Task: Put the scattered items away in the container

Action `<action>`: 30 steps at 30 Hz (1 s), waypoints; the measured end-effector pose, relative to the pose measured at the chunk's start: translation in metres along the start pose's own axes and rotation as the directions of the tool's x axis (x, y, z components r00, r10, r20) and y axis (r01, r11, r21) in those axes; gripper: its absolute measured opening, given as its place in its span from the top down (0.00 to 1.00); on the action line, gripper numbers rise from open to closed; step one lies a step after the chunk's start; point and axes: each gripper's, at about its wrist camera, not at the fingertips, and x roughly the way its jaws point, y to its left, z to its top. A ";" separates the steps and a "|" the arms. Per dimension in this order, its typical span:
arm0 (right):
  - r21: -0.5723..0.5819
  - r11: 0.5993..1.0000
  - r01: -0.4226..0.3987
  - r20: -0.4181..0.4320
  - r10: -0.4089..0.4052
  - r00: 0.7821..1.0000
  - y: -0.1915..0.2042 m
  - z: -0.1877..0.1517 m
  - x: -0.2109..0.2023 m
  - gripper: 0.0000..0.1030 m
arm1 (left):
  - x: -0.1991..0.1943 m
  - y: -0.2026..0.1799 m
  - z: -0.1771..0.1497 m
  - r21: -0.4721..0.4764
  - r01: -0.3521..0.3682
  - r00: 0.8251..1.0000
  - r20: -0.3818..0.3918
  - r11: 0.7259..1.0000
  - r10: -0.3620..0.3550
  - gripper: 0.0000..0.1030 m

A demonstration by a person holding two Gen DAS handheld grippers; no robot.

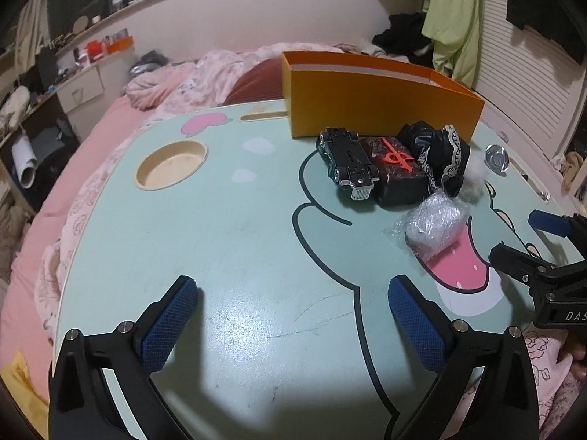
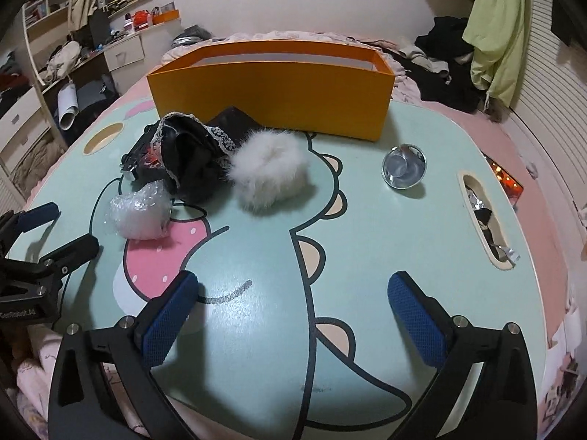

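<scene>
An orange box (image 1: 370, 106) (image 2: 271, 91) stands at the far side of the pale green lap table (image 1: 234, 242) (image 2: 367, 242). In front of it lie an upturned black toy car (image 1: 346, 161), a dark block with a red mark (image 1: 398, 174), a black lace-trimmed cloth (image 1: 440, 154) (image 2: 190, 154), a white fur puff (image 2: 269, 172) (image 1: 475, 176), a bubble-wrapped bundle (image 1: 434, 225) (image 2: 141, 211) and a small shiny metal cup (image 1: 496, 157) (image 2: 403, 167). My left gripper (image 1: 293, 315) is open and empty over bare table. My right gripper (image 2: 293, 311) is open and empty, nearer than the puff.
The table rests on a bed with pink bedding (image 1: 110, 124). It has a round cup recess (image 1: 170, 165) and a slot at its right edge (image 2: 484, 220). Clothes hang at the back right (image 2: 499, 29). Cluttered shelves stand at left (image 1: 44, 84).
</scene>
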 end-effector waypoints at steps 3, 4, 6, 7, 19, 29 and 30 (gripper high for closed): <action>-0.008 1.000 -0.006 -0.006 0.006 1.000 0.001 0.002 0.001 0.00 | 0.000 0.000 0.000 0.000 0.000 1.000 0.000 1.000 0.000 0.00; -0.011 1.000 -0.008 -0.007 0.008 1.000 0.002 0.002 0.001 0.00 | 0.000 0.000 0.000 0.000 0.001 1.000 0.000 1.000 -0.001 0.00; -0.018 1.000 -0.014 -0.005 0.014 1.000 0.003 0.003 0.000 0.00 | 0.000 0.000 0.000 0.001 0.001 1.000 0.000 1.000 -0.001 0.00; -0.024 1.000 -0.018 0.002 0.019 1.000 0.004 0.002 0.001 0.00 | 0.000 0.000 0.000 0.003 0.002 1.000 0.000 1.000 -0.002 0.00; -0.048 0.998 -0.040 0.047 0.043 0.998 0.005 0.000 0.000 0.00 | 0.001 -0.004 0.000 0.009 0.005 1.000 0.002 1.000 -0.005 0.00; -0.047 0.998 -0.041 0.051 0.043 0.998 0.004 0.000 0.000 0.00 | 0.000 -0.004 -0.001 0.009 0.005 1.000 0.002 1.000 -0.005 0.00; -0.048 0.998 -0.041 0.050 0.043 0.998 0.004 0.000 0.000 0.00 | 0.000 -0.004 -0.001 0.009 0.005 1.000 0.003 1.000 -0.005 0.00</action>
